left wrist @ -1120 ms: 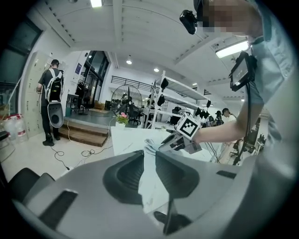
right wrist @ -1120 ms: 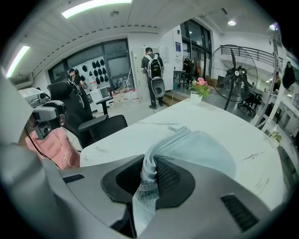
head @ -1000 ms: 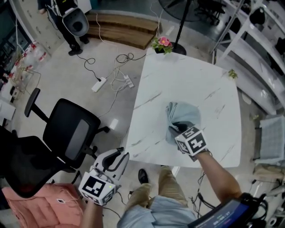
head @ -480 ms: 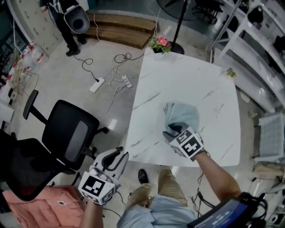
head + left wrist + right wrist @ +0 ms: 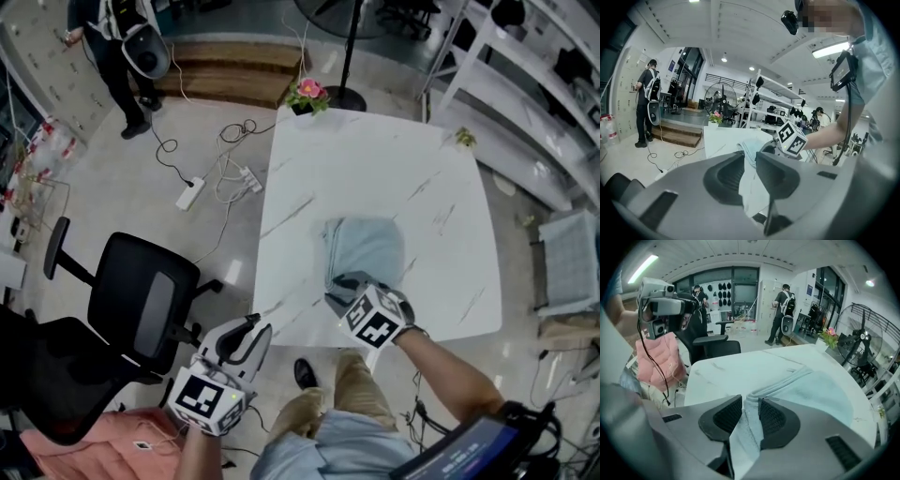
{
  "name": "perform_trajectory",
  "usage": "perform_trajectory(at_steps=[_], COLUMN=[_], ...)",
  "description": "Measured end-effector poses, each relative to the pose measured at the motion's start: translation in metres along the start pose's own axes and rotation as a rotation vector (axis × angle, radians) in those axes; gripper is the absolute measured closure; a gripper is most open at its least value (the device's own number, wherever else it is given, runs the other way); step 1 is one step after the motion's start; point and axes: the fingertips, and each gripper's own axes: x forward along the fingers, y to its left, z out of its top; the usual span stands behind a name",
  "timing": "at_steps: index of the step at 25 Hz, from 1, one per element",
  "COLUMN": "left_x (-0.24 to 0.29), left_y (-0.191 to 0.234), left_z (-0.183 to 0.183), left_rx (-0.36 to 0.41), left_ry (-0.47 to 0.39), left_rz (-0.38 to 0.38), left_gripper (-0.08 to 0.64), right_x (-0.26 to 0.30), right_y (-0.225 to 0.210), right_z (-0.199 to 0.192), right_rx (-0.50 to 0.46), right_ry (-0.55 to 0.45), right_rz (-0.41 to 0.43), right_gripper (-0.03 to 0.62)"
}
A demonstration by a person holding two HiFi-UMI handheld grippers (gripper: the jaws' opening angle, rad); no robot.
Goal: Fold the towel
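Around towel point(image 5: 370, 246) edge, right hand-held gripper point(image 5: 345, 285), down-tilted, jaws just opening.

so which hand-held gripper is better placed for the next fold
Right. The right hand-held gripper is at the towel, its jaws having just been opening with towel between them. The left hand-held gripper hangs empty, off the table.

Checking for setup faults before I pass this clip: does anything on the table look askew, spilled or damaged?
Nothing spilled or damaged. The towel lies rumpled and lopsided on the table, one bunched edge between the jaws of the right gripper, which have just been opening.
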Motion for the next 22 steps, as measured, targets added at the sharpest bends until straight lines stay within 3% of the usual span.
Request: perform_trajectory(at_steps=[5,8,10,11,17,22], left_x=[0.006,0.011,0.013,0.015,0.027,0.044], left_y=[-0.008,-0.012,-0.015,-0.016,-0.030,-0.047], left_z=[0.000,0.002,0.005,0.006,0.008,0.004], left_rx=[0.005,0.004,0.001,0.000,0.014,-0.001], left_ry=[0.018,0.018,0.015,0.014,0.026,0.047], left_rz=[-0.009,-0.004,-0.003,-0.006,-0.034,-0.069], left_gripper=[0.480,0.482,0.482,0.482,0.485,0.488], right_x=[-0.005,-0.024,-0.038,-0.040,-0.012,-0.007], right_y=[0.003,-0.005,-0.011,-0.012,-0.012,0.003], right_z=[0.014,0.025,0.030,0.029,0.005,-0.004], right_rx=[-0.049,0.003,0.062,0.087,0.158,0.113], right_ry=[-0.038,-0.146,-0.214,-0.222,-0.124,-0.127], right_rz=[-0.015,-0.100,-0.162,-0.169,-0.113,-0.103], right_gripper=[0.459,0.476,0.554,0.550,0.535,0.534])
